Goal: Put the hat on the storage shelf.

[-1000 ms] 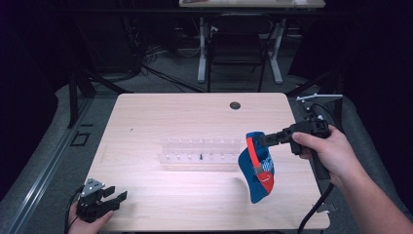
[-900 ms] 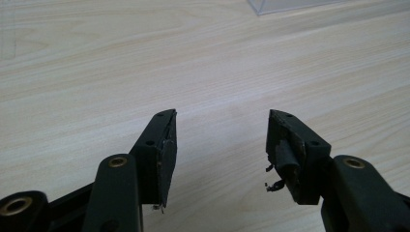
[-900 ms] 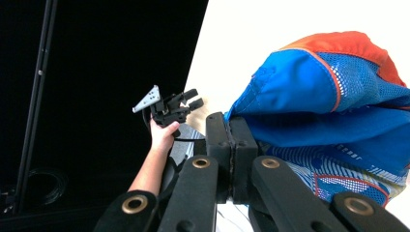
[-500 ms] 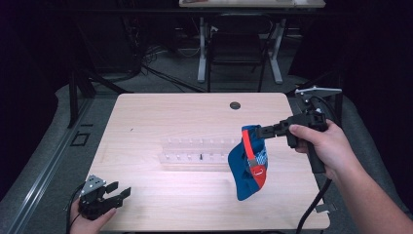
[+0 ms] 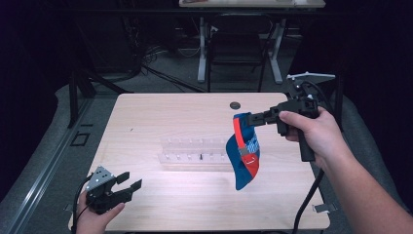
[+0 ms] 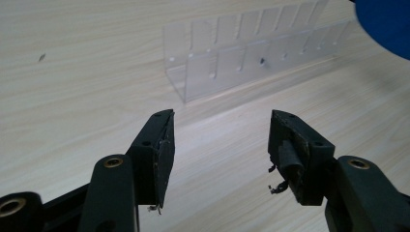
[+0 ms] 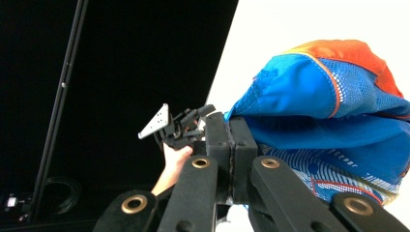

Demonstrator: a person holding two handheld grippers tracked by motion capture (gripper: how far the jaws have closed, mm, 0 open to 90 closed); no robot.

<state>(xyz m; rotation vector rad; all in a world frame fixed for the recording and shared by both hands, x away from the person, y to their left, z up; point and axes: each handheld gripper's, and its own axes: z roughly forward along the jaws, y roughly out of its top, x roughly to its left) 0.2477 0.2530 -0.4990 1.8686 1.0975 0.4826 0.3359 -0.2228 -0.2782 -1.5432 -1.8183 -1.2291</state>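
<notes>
A blue and orange cap [image 5: 243,157] hangs in the air over the right half of the table, its top edge pinched by my right gripper [image 5: 249,118], which is shut on it. In the right gripper view the cap [image 7: 329,106] bulges to the right of the closed jaws of that gripper [image 7: 231,130]. A clear plastic rack [image 5: 195,153] lies on the table just left of the cap. My left gripper [image 5: 130,180] hovers open at the front left corner, nothing between its jaws. Its own view shows the open left gripper [image 6: 220,140] facing the rack [image 6: 251,58].
The light wooden table [image 5: 160,112] has a small round grommet hole [image 5: 235,105] near its far edge. Behind the table stand dark desk legs and a chair [image 5: 234,48]. A corner of the cap [image 6: 387,24] shows at the top right of the left gripper view.
My right gripper has lifted the cap higher and slightly toward the far side. My left gripper has risen a little and edged in over the table's front left corner.
</notes>
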